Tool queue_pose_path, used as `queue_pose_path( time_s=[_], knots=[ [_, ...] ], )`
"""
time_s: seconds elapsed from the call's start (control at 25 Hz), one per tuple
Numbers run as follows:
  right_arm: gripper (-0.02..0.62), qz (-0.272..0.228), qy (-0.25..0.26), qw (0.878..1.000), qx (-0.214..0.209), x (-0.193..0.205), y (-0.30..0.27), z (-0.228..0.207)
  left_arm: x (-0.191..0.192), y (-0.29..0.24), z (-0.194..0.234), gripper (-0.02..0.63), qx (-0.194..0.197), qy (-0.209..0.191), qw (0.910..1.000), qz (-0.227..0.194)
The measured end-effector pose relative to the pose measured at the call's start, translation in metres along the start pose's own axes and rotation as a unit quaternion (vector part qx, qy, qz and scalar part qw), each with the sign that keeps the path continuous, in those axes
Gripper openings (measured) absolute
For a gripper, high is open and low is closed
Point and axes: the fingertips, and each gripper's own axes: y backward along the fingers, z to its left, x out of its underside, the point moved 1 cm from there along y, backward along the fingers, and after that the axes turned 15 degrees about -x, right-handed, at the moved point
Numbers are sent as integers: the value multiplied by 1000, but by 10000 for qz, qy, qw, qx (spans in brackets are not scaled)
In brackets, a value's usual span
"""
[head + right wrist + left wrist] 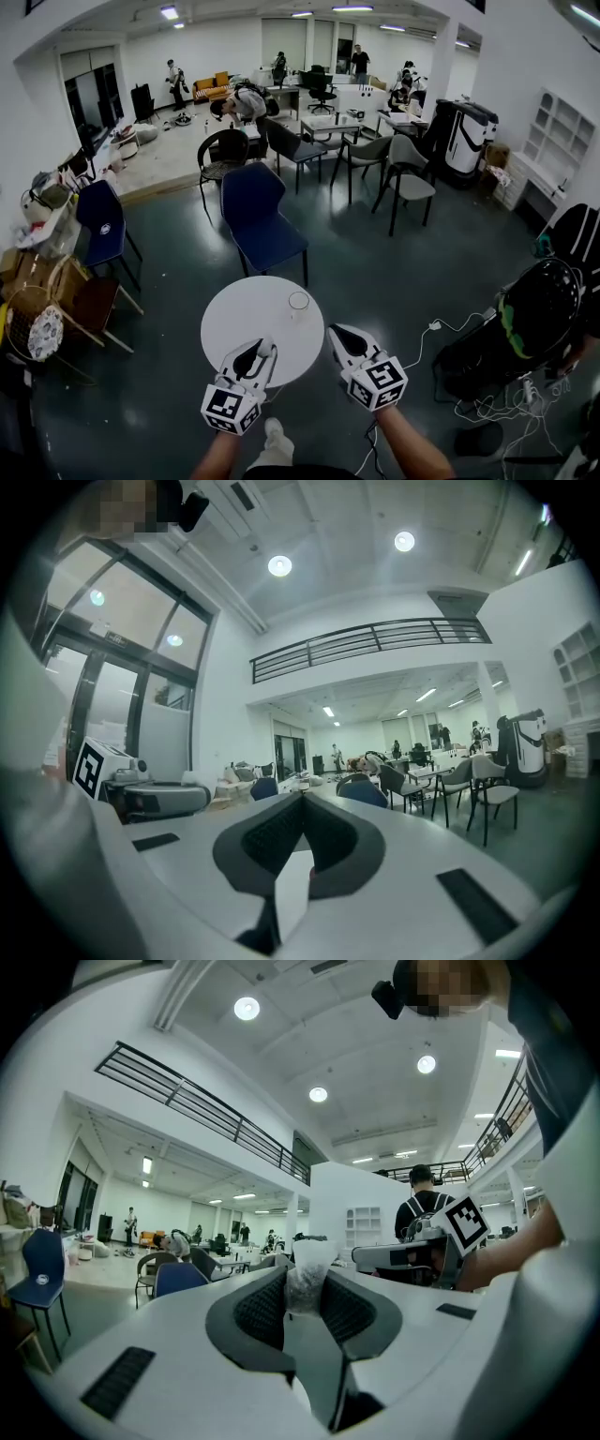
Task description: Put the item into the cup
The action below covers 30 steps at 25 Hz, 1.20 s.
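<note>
While the left gripper has its jaws partly drawn in, they're pinching a small translucent packet between the ribbed pads, and the packet's pale top pokes up above the jaw tips with grainy, darker contents lower down. So the item is in the left gripper's grip, held off the table. Over in the head view, that left gripper hangs above the near edge of the round white table. The right gripper sits just beside it at the table's near right edge. Its own view shows the right gripper with jaw tips meeting and nothing between them. Further out on the table stands the clear cup, upright, near the far right rim, ahead of both grippers and apart from them. Beyond the table, a blue chair faces it across the dark floor, with grey chairs and desks further back in the room.
</note>
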Motion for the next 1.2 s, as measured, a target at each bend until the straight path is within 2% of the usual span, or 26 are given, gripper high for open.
queue_pose_path(
  time_s=[0.52, 0.72, 1.2],
  knots=[
    [15, 111, 46, 9999, 97, -17, -75, -36, -16, -64, 63, 101, 194, 11, 9998, 46],
    [15, 157, 90, 9996, 209, -23, -106, -64, -21, -100, 89, 101, 273, -3, 9996, 57],
    [15, 206, 25, 9989, 420, -15, -164, -95, -10, -150, 147, 101, 442, 16, 9989, 144]
  ],
)
